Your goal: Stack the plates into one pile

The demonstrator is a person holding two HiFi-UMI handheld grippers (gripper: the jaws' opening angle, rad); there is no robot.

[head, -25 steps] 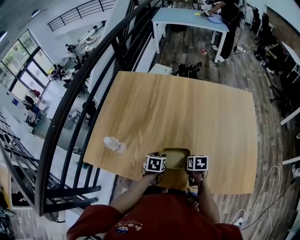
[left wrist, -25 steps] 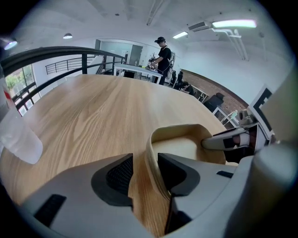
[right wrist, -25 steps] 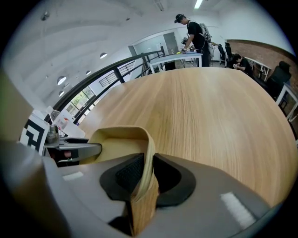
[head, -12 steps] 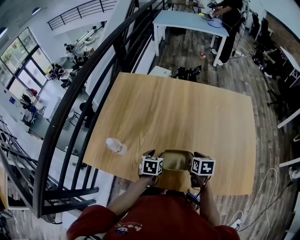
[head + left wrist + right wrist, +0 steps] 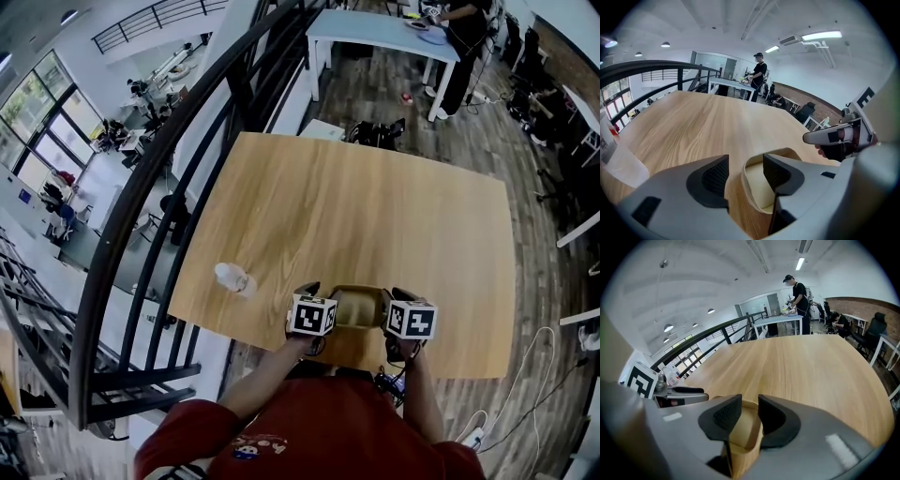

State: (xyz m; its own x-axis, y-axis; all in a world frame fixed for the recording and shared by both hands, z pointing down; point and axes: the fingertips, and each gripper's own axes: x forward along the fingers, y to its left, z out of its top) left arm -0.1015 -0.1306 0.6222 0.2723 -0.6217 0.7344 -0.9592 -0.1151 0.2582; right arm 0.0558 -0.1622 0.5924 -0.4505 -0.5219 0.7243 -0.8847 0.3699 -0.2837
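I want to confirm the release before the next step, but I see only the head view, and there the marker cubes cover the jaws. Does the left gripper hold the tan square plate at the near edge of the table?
Observer: No. In the left gripper view, the left gripper has its jaws apart; they have just been opening. The raised rim of the tan square plate stands between them, and neither pad touches it.
Operator: Thank you. And the right side?
Observer: The right gripper is open too, its jaws also just opening. The opposite rim of the plate stands between them, with a clear gap beside it, so it is not squeezed.
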